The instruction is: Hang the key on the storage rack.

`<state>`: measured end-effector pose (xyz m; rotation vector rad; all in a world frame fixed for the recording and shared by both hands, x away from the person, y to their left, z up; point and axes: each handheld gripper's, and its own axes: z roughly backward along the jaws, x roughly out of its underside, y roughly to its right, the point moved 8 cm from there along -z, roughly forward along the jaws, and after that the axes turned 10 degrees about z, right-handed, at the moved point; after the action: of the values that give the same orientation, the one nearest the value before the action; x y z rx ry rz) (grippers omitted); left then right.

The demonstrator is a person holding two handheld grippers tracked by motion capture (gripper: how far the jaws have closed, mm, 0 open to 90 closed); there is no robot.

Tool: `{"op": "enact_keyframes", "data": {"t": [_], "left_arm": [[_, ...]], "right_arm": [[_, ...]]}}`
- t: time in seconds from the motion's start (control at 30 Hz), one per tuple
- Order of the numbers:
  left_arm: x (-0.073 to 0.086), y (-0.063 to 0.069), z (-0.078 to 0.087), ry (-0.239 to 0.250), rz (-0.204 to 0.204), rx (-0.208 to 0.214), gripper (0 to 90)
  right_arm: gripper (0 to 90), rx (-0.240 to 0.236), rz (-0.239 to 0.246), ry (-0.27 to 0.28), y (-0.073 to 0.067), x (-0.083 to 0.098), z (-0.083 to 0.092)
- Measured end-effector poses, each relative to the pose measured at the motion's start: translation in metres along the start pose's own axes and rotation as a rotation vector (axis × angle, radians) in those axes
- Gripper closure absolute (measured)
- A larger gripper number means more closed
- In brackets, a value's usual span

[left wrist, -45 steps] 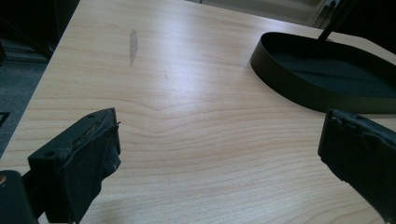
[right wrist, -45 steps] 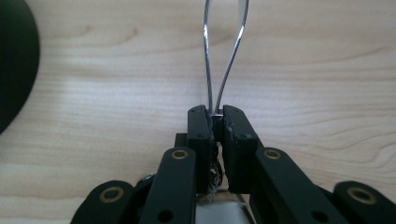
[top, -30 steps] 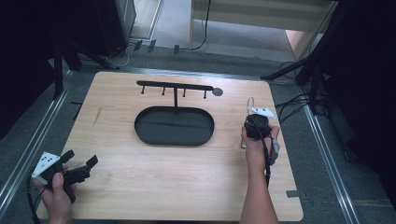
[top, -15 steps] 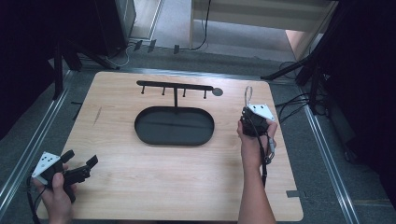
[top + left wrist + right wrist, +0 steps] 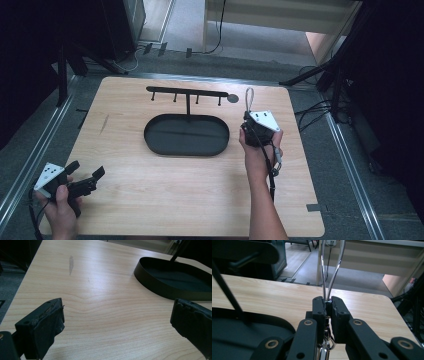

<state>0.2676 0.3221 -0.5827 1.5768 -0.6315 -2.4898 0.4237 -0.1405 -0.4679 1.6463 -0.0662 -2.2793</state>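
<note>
Pinching a silver wire loop [image 5: 248, 98], the right gripper [image 5: 252, 125] sits near the table's [image 5: 175, 200] right edge, just beside the black oval tray [image 5: 186, 135]. Right gripper view: jaws pressed together on the loop's base, wire arcing up and away w/ a metal clasp [image 5: 327, 338] hanging below the jaws. Tray lies at mid-table toward the far edge, w/ a thin post rising to a hook rail [image 5: 187, 92]. At the near left corner, the left gripper [image 5: 85, 177] rests low over bare wood, jaws spread wide, holding nothing.
</note>
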Motion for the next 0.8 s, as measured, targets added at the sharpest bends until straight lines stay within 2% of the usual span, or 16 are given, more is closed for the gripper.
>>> {"op": "enact_keyframes", "data": {"t": [0.07, 0.2, 0.3, 0.53, 0.8], "left_arm": [[0.000, 0.000, 0.000, 0.001, 0.002, 0.000, 0.0], [0.000, 0.000, 0.000, 0.001, 0.002, 0.001, 0.0], [0.000, 0.000, 0.000, 0.000, 0.001, 0.001, 0.0], [0.000, 0.000, 0.000, 0.001, 0.003, 0.002, 0.0], [0.000, 0.000, 0.000, 0.000, 0.007, 0.003, 0.0]], "right_arm": [[83.1, -0.012, 0.008, 0.012, -0.007, -0.003, 0.001], [83.1, -0.053, -0.040, 0.037, -0.019, -0.010, 0.004], [83.1, -0.083, -0.051, 0.055, -0.030, -0.018, 0.007], [83.1, -0.126, -0.032, 0.071, -0.054, -0.024, 0.009], [83.1, -0.159, -0.019, 0.067, -0.072, -0.023, 0.008]]}}
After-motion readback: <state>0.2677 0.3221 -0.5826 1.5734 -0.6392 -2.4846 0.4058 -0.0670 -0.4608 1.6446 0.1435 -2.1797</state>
